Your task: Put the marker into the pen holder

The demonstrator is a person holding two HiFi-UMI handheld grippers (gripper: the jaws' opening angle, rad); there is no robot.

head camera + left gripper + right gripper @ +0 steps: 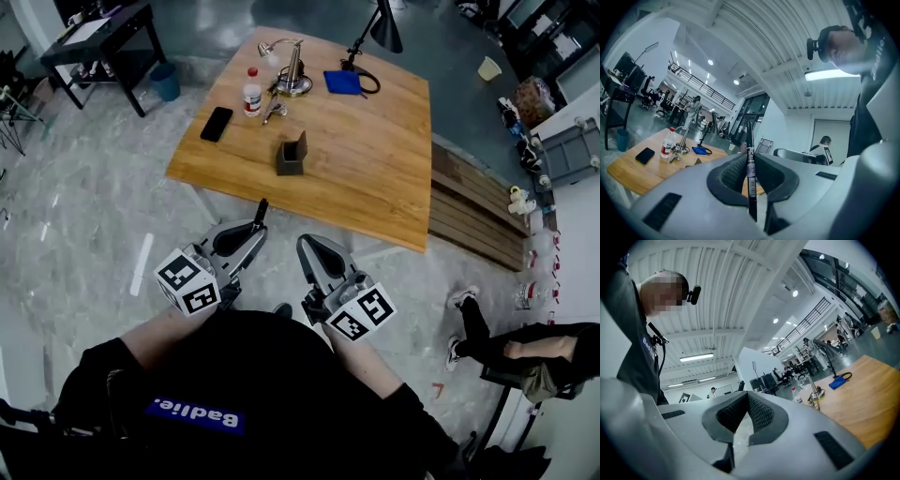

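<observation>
A black marker (261, 214) with a barcode label is clamped between the jaws of my left gripper (253, 231); its tip sticks out past the jaws toward the table. In the left gripper view the marker (750, 171) stands upright in my left gripper (751, 161). The dark pen holder (292, 155) stands mid-table, well beyond both grippers, and peeks over the jaw as the pen holder (697, 161). My right gripper (310, 244) is shut and empty beside the left one, seen as my right gripper (747, 395). Both hang over the floor before the table's near edge.
On the wooden table (375, 178) lie a black phone (217, 123), a water bottle (251, 92), a metal desk lamp (292, 70), a blue cloth (343, 82) and a black lamp (384, 28). A wooden bench (473, 216) stands at the right, where a seated person's leg (473, 323) shows.
</observation>
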